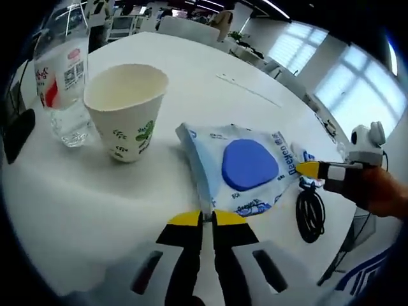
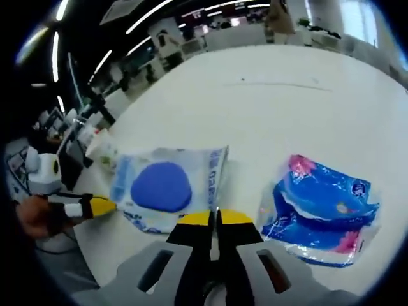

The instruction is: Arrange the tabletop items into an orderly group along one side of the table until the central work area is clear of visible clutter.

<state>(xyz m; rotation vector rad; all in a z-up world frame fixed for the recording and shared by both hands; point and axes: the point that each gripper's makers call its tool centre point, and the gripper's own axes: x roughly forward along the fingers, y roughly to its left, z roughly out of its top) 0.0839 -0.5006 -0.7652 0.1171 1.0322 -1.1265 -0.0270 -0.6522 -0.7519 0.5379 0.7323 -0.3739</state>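
Wipes pack (image 1: 245,167) sits near tabletop edge, pinched at opposite edges by clenched left tool (image 1: 203,218) and right tool (image 2: 214,218); next: drag it beside cup (image 1: 126,109) and bottle (image 1: 62,76).

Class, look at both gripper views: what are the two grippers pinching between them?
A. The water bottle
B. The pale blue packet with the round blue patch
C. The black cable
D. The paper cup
B: the left gripper and the right gripper each pinch an opposite edge of the pale blue packet.
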